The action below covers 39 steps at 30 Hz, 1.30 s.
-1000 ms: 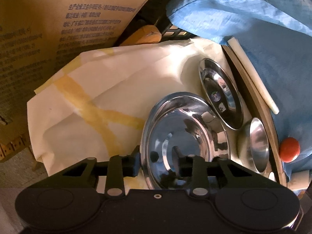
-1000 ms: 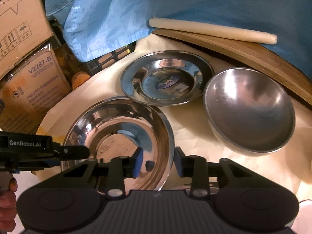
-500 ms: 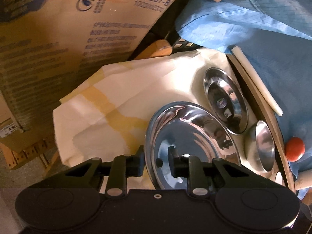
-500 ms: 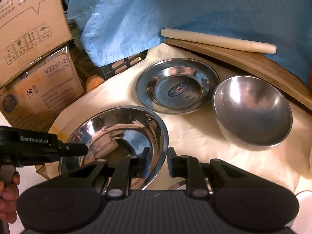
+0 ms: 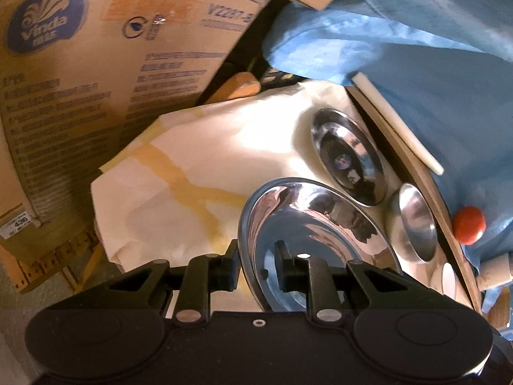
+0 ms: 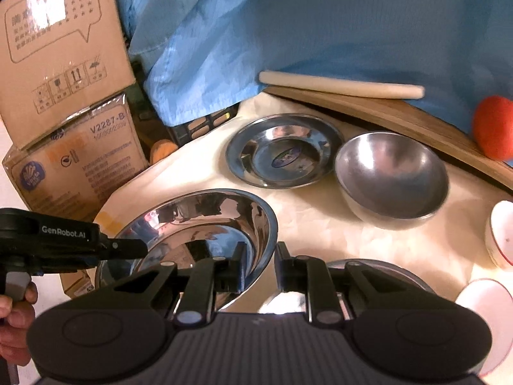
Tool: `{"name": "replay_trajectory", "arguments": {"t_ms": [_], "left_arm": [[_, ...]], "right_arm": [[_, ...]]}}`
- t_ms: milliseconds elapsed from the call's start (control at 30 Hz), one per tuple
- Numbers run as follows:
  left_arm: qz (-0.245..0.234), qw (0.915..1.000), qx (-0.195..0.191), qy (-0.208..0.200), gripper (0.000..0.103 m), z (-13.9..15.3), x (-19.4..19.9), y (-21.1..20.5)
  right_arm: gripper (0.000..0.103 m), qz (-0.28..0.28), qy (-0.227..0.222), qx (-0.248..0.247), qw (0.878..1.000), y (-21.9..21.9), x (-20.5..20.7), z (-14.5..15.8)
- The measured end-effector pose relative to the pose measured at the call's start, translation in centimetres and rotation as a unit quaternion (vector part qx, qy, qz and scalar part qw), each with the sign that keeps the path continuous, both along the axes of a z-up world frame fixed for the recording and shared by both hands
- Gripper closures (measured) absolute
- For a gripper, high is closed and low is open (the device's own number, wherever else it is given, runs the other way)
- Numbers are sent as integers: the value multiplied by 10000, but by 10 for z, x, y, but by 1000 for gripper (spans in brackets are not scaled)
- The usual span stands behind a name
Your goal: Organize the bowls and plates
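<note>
Two grippers on one big steel bowl (image 6: pixel 205 224), one per side of the rim. Left gripper (image 5: pixel 256 268) clamped on the rim at lower centre of its own view, one pad outside the wall and one inside. Right gripper (image 6: pixel 259 264) doing the same at bottom centre of its view, pinching the opposite edge. Jaws on both just been closing, rim between the pads in each case. Probably gripped from both sides because a wide, slick bowl like this would swing or slip off a single pinch.

Bowl looks tipped and seemingly lifting off the cream cloth (image 5: pixel 224 147), so likely mid-carry toward a stack, hard to say where. Could be headed for the other steel rim (image 6: pixel 378 269) peeking out right behind the right gripper, but mostly hidden.

Rest of the dishes waiting further back: flat steel plate (image 6: pixel 282 154) at centre of the right view, smaller steel bowl (image 6: pixel 391 176) just beside it on the right, white bowls (image 6: pixel 500 234) at the right edge. Cardboard boxes (image 5: pixel 96 80) filling the upper left, blue fabric (image 6: pixel 320 25) across the top
</note>
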<state>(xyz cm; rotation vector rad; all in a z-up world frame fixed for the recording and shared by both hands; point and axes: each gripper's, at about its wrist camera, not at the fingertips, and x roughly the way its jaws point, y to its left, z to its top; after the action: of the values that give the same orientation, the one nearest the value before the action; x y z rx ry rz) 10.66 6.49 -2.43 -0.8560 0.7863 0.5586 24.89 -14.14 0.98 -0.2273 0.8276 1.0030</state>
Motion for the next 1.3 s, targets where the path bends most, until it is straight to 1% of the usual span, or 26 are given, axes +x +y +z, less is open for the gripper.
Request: {"name": "replay_trajectory", "arguments": {"t_ms": [233, 400, 567, 667, 833, 967, 1067, 1233, 1300], "left_arm": [[-515, 9981, 250, -239, 81, 12, 16, -19], [-1096, 9926, 413, -335, 81, 15, 37, -42], [-1722, 9828, 552, -378, 81, 13, 57, -70], [-2086, 9751, 666, -355, 81, 11, 67, -87], [-2518, 9635, 858, -296, 81, 8, 75, -111], [-2759, 9548, 1090, -167, 81, 6, 79, -125], [-2852, 9501, 1266, -36, 81, 4, 80, -131], [-2907, 9439, 1557, 161, 81, 1, 78, -137], [-2886, 9438, 1594, 242, 81, -1, 77, -138]], "right_arm": [[83, -499, -238, 198, 9983, -30, -5, 14], [83, -983, -327, 187, 9944, -59, -5, 19], [83, -1496, -278, 149, 9882, -94, -5, 17], [83, -1760, -212, 108, 9841, -114, -6, 13], [82, -2034, -90, 35, 9790, -140, -9, 5], [82, -2118, 34, -28, 9773, -153, -10, -2], [82, -2086, 112, -88, 9779, -154, -9, -5], [81, -1901, 216, -188, 9813, -152, -8, -9], [81, -1809, 240, -227, 9830, -151, -7, -10]]}}
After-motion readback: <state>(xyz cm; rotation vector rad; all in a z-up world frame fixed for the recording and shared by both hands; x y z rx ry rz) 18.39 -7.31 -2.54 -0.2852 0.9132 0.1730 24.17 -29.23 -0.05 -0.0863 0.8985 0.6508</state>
